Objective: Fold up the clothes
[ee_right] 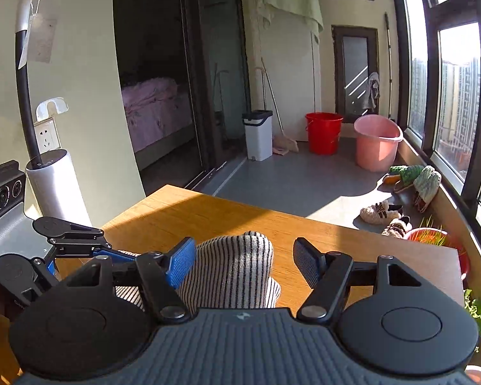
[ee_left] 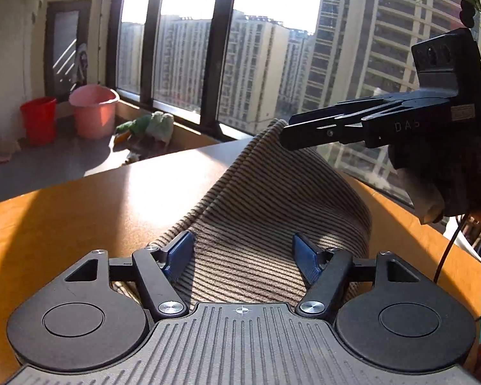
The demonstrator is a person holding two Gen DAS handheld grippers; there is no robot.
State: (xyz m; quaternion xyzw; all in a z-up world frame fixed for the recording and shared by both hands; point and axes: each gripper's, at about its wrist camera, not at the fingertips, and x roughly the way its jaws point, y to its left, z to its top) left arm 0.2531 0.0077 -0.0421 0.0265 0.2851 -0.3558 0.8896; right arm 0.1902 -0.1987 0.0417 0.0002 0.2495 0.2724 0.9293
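Observation:
A brown-and-cream striped garment (ee_left: 240, 211) lies on the wooden table (ee_left: 80, 205). One edge of it is drawn up into a peak at the tips of my right gripper (ee_left: 288, 133), which reaches in from the right, seen side-on. My left gripper (ee_left: 243, 253) stands open low over the cloth, with the fabric spread between its blue pads (ee_left: 179, 250) but not pinched. In the right wrist view the garment (ee_right: 234, 269) bulges between the fingers of my right gripper (ee_right: 243, 261). It lies against the left pad (ee_right: 182, 261), with bare table showing before the right pad. My left gripper (ee_right: 80, 250) sits at the left.
The table's far edge (ee_right: 272, 208) and right edge drop to a grey floor. A red bucket (ee_right: 324, 131), a pink tub (ee_right: 376, 144), a white bin (ee_right: 258, 134) and slippers (ee_right: 413, 179) stand there. Tall windows (ee_left: 192, 48) lie beyond, and a potted plant (ee_right: 433, 234) sits at the right.

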